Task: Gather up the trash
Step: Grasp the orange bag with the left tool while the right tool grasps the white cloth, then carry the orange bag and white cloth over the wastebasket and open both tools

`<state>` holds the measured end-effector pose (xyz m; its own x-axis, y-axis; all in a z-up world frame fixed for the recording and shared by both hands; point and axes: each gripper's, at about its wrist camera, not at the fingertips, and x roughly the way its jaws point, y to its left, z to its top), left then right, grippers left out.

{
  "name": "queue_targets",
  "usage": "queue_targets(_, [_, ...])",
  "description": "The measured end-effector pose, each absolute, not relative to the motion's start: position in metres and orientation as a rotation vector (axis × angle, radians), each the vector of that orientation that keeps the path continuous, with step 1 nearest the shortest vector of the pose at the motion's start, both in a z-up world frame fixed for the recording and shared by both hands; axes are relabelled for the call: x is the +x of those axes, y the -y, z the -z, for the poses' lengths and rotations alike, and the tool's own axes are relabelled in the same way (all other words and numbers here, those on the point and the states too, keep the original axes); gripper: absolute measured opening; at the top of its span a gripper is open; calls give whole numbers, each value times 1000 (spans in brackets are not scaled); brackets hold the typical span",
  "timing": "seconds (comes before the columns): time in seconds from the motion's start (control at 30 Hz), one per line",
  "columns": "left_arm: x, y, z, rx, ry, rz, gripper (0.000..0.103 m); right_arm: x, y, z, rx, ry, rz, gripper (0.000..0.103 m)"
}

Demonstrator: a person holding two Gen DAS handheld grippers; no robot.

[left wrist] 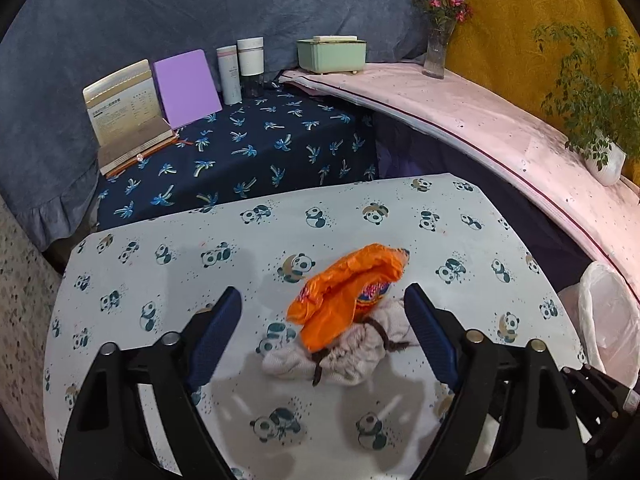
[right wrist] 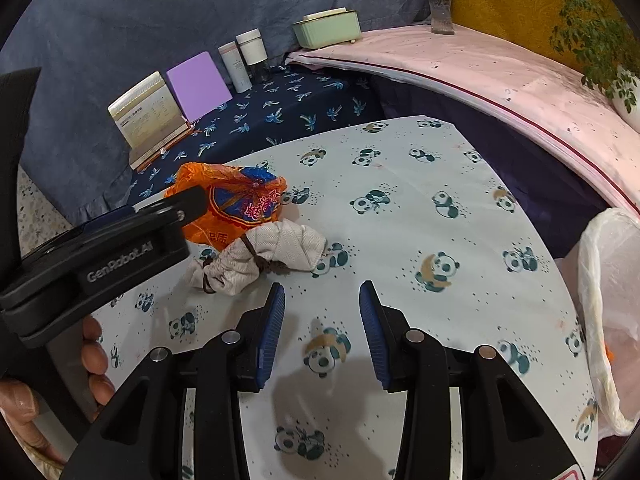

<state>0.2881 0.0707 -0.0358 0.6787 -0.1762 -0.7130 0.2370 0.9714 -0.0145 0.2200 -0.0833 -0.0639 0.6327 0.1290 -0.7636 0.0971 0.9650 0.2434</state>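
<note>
Two trash bits: orange wrapper (left wrist: 344, 292) overlapping beige cloth pouch (left wrist: 340, 354), mid-table, touching.
Left gripper (left wrist: 328, 340): spread wide around both, probably lining up a grab.
Right gripper (right wrist: 322, 330): parted, empty, waiting nearby.
Bin bag (right wrist: 612, 312): right edge, handy for dropping.
</note>
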Motion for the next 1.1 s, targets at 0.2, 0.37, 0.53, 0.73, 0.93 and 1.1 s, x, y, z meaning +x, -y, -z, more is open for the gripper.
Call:
queue_targets(0.2, [298,-78,39,42,-836,245,15,235,80,69,273,-898,-23,38])
queue_targets(0.37, [294,-98,35,-1,-818,185,9,250,72,73,264,-904,-35,38])
queue_targets(0.53, [293,-125,42,-30,-844,100,9,268,57,77,252,-912,-52,38])
queue_targets(0.73, [291,-140,51,-54,-869,85,9,285,50,90,262,-939,-61,37])
queue_targets(0.93, [289,-138,51,-62,-867,102,9,286,51,101,295,-950,-85,14])
queue_targets(1.1, [284,-132,47,-67,-866,115,9,279,49,96,278,-933,-92,7])
